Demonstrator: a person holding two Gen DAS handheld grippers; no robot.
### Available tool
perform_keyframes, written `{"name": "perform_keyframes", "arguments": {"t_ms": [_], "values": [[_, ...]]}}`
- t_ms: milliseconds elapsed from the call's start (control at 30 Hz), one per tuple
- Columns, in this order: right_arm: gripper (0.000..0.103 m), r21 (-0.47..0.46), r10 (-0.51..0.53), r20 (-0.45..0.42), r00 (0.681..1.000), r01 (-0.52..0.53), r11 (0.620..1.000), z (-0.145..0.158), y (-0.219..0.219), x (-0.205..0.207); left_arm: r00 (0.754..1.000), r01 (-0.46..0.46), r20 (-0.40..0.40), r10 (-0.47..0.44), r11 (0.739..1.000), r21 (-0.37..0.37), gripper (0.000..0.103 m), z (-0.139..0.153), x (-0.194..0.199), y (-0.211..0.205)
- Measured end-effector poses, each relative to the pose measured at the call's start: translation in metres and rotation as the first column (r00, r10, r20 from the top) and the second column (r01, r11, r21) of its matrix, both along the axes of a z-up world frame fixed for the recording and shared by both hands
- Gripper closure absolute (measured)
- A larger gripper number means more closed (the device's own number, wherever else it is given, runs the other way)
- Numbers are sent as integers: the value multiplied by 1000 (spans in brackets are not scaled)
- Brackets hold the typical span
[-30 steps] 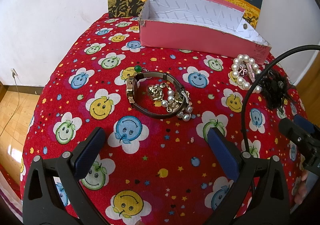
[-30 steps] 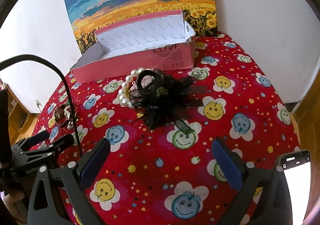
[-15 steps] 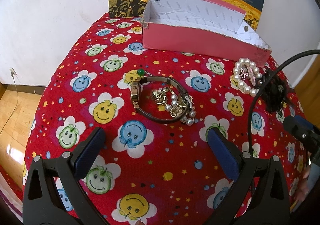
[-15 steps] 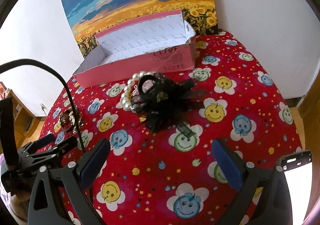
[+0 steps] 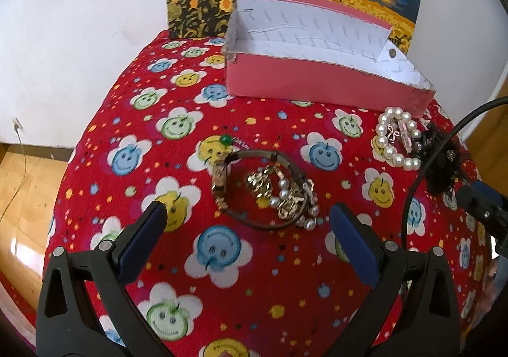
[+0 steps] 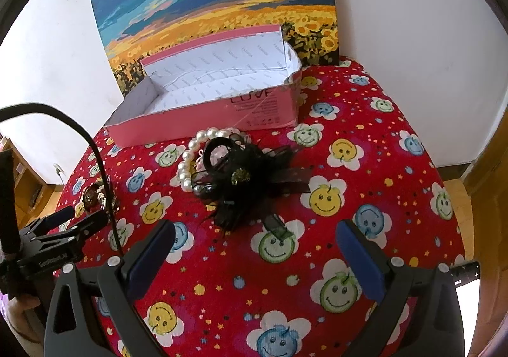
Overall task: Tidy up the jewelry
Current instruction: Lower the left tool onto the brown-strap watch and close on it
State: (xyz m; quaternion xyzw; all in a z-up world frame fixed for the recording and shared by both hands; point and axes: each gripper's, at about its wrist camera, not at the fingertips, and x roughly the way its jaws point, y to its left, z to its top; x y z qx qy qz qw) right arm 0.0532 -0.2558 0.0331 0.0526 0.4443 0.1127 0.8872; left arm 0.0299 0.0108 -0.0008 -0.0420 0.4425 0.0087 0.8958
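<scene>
An empty pink box with white lining stands at the back of the red table; it also shows in the right wrist view. A brown-strap watch encircles a heap of gold and pearl jewelry. A small green bead lies just behind it. My left gripper is open, just in front of the watch. A pearl bracelet lies partly under a black feathered hair clip; the bracelet also shows in the left wrist view. My right gripper is open, in front of the clip.
The table is covered with a red smiley-flower cloth that rounds off at the edges. A sunflower painting leans on the white wall behind the box. A black cable arcs between the two grippers. Wooden floor lies left.
Both grippers have moved forward: the watch heap now lies close in front of the left fingertips, and the black clip is closer to the right gripper. Both stay open.
</scene>
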Motion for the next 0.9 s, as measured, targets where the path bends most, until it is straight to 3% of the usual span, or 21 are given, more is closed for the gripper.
{"name": "perform_keyframes", "arguments": {"t_ms": [233, 333, 500, 600, 900], "values": [[0, 12, -8, -4, 1000, 8, 1000, 0, -5, 3, 1000, 8, 6, -8, 1000, 6, 0, -6, 18, -7], [0, 16, -10, -4, 1000, 10, 1000, 0, -7, 3, 1000, 7, 14, -7, 1000, -14, 8, -5, 20, -4], [0, 22, -12, -3, 1000, 12, 1000, -1, -7, 3, 999, 21, 35, -19, 999, -39, 36, -2, 20, 0], [0, 27, -10, -4, 1000, 11, 1000, 0, -7, 3, 998, 33, 49, -31, 998, -47, 44, 0, 16, -1], [0, 27, -10, 1, 1000, 10, 1000, 2, -6, 2, 994, 69, 94, -60, 993, -93, 49, 19, -3, -5]]}}
